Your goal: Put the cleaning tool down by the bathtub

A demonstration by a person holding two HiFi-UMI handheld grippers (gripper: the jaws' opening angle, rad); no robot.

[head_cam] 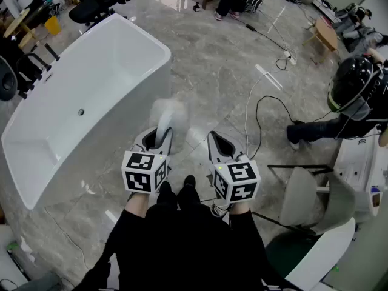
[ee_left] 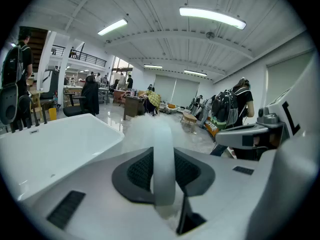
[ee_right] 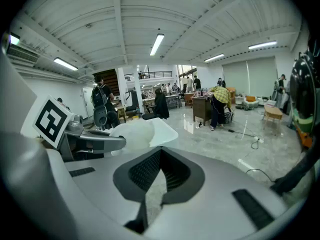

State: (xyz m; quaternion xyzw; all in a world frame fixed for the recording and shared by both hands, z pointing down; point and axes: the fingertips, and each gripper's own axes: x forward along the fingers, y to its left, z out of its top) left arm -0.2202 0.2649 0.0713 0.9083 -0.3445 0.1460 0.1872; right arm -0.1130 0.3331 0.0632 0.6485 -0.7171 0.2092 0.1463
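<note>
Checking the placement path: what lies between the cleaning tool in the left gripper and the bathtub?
Nothing: in the head view only bare marble floor separates the cleaning tool, clamped in the left gripper, from the bathtub.

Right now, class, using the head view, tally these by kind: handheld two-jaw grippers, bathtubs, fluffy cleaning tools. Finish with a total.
Grey two-jaw grippers: 2, left gripper and right gripper
White freestanding bathtub: 1
Fluffy white cleaning tool: 1
Total: 4

Fluffy white cleaning tool (head_cam: pixel 168 116) hangs held by its handle beside the white bathtub (head_cam: pixel 109 71).
</note>
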